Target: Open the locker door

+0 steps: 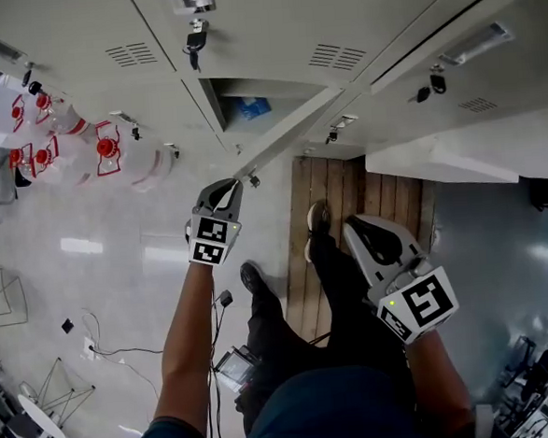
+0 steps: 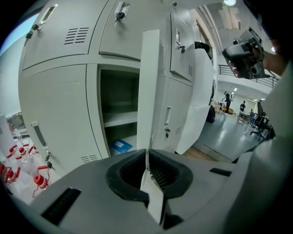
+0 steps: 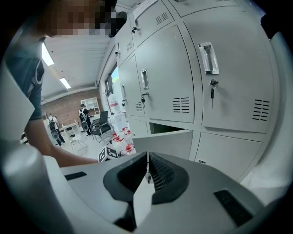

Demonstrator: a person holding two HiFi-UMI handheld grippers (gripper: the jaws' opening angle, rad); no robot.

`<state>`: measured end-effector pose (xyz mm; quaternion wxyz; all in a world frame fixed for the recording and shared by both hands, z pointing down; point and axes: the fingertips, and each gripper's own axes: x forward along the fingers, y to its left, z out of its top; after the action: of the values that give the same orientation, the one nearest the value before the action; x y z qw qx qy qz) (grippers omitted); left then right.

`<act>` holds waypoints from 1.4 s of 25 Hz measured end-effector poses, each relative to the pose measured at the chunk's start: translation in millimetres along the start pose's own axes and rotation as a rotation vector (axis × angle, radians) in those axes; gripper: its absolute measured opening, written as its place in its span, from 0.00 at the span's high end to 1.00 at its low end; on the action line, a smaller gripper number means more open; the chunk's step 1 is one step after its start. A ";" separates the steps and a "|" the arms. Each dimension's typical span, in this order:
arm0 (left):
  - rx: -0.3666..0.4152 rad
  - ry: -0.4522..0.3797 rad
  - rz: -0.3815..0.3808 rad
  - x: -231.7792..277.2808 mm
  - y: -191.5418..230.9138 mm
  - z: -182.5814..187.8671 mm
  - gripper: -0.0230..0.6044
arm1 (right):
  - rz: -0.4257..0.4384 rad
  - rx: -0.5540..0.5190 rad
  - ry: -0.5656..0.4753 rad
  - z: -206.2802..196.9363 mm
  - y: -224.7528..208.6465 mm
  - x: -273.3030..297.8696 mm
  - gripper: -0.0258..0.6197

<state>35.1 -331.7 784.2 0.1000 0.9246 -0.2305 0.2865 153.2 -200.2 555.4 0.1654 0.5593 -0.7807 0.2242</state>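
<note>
L gripper (image 1: 235, 182) is clamped on the free edge of the pale grey sheet-metal locker door (image 1: 291, 128). Its own view shows the dark pads pinched tight on that thin edge, low on the panel. Door stands well out from the open lower compartment (image 2: 118, 107), approx. square to the locker front, hinged at the compartment's right side. Inside the compartment there's a shelf, w/ a flat blue packet (image 2: 121, 146) on the floor below it. R gripper (image 1: 357, 228) hangs further from the compartment than the L one, over the brown wooden boards (image 1: 342, 185). Its jaws are together w/ nothing in them. Clear plastic bottles w/ red caps (image 1: 109, 156) sit on the floor to the compartment's left.

Step in hand, I'd say: the swing-open, most of the way thru. Next move prob. calls for carrying the edge round its hinge arc w/o twisting the thin sheet, then letting go once the door stays put.
</note>
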 end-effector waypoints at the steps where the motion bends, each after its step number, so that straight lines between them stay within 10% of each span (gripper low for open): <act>1: -0.004 0.002 -0.007 -1.3 -5.5 -1.2 0.90 | -0.002 -0.001 -0.003 1.5 1.7 -1.5 0.90; 20: 0.080 0.052 -0.192 -34.0 -109.0 8.0 0.92 | -0.052 -0.022 -0.066 25.4 28.0 -46.8 0.90; 35: 0.159 -0.106 -0.104 -166.4 -105.2 102.2 0.94 | -0.072 -0.051 -0.152 57.8 70.7 -98.4 0.90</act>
<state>14.0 -210.7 599.4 0.0285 0.9541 -0.1637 0.2492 117.3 -133.2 444.8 0.1281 0.5979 -0.7759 0.1550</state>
